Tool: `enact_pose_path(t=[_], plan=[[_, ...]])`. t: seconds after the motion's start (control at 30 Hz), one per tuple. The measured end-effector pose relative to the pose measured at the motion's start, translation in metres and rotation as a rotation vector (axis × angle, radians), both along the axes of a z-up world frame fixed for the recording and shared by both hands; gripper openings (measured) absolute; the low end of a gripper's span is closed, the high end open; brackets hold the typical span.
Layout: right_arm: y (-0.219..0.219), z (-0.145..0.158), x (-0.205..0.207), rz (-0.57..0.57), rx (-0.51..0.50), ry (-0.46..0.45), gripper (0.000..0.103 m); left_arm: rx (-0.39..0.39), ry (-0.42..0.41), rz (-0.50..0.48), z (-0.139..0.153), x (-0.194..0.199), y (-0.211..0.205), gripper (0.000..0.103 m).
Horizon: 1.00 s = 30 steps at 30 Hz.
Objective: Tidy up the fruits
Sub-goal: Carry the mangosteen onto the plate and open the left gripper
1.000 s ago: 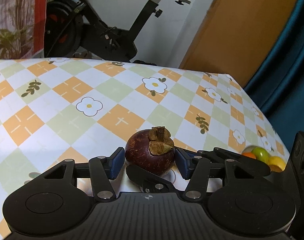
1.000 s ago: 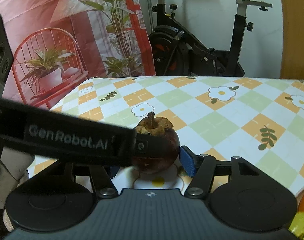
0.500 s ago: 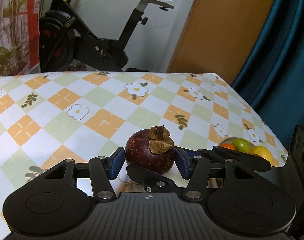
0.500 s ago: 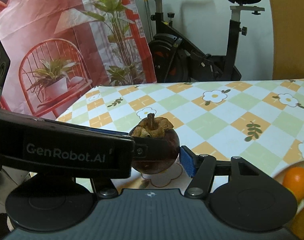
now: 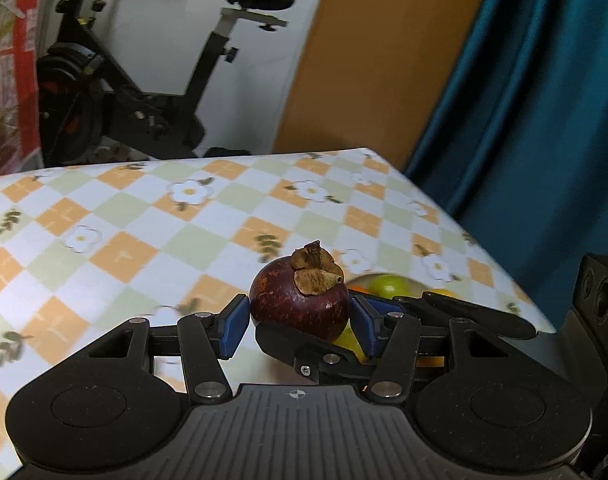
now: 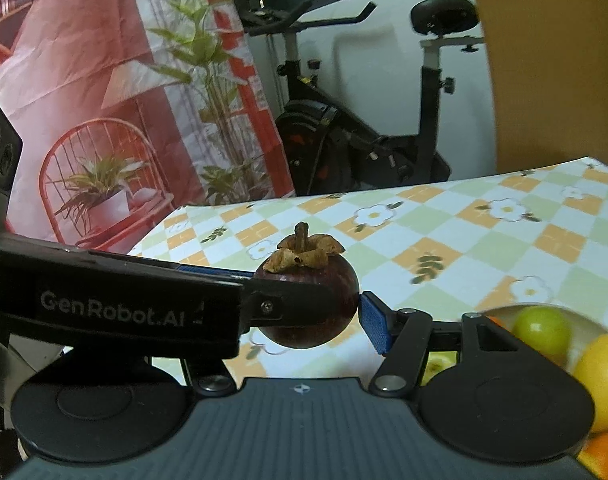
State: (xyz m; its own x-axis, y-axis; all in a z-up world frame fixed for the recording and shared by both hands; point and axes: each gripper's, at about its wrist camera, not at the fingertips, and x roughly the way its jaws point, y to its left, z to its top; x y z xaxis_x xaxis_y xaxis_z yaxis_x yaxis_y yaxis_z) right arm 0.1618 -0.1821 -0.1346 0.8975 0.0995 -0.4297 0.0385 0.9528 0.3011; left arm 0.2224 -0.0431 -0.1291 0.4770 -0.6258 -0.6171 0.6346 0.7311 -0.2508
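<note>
A dark purple mangosteen with a dry brown cap hangs above the table, gripped from two sides. My left gripper is shut on it, both blue pads against its flanks. In the left wrist view a black finger of the right gripper crosses under the fruit's front. In the right wrist view the same mangosteen sits in my right gripper, whose right blue pad touches it. The left pad is hidden behind the left gripper's finger. Just beyond lies a pale bowl of fruit.
The bowl holds a green fruit, a yellow one and an orange one. A checked flower tablecloth covers the table. Its right edge meets a teal curtain. An exercise bike stands behind.
Both grippers have carried the mangosteen to the right and a little upward. The fruit bowl, earlier far off at the right, now lies just behind the fruit.
</note>
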Motion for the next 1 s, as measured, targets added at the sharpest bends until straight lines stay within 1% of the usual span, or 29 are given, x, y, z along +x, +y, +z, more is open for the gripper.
enact_pose_path(t=[0.3,0.47,0.63,0.87,0.93,1.0], plan=[[-0.041,0.015,-0.056,-0.114,-0.006,-0.03,0.063,-0.051,-0.007,-0.119,0.006,-0.029,-0.051,0.058],[-0.059,0.021,-0.08,-0.167,-0.022,-0.041,0.063,-0.05,-0.012,-0.177,0.006,-0.04,-0.079,0.058],[-0.082,0.018,-0.096,-0.203,0.001,-0.024,0.063,-0.047,0.024,-0.21,-0.005,-0.042,-0.101,0.058],[-0.096,0.005,-0.108,-0.22,-0.011,0.024,0.061,0.007,0.055,-0.225,-0.021,-0.043,-0.113,0.06],[-0.097,-0.001,-0.108,-0.216,0.0,0.041,0.061,0.001,0.059,-0.225,-0.023,-0.043,-0.109,0.06],[-0.097,-0.003,-0.11,-0.216,0.007,0.033,0.061,0.007,0.056,-0.228,-0.021,-0.044,-0.108,0.06]])
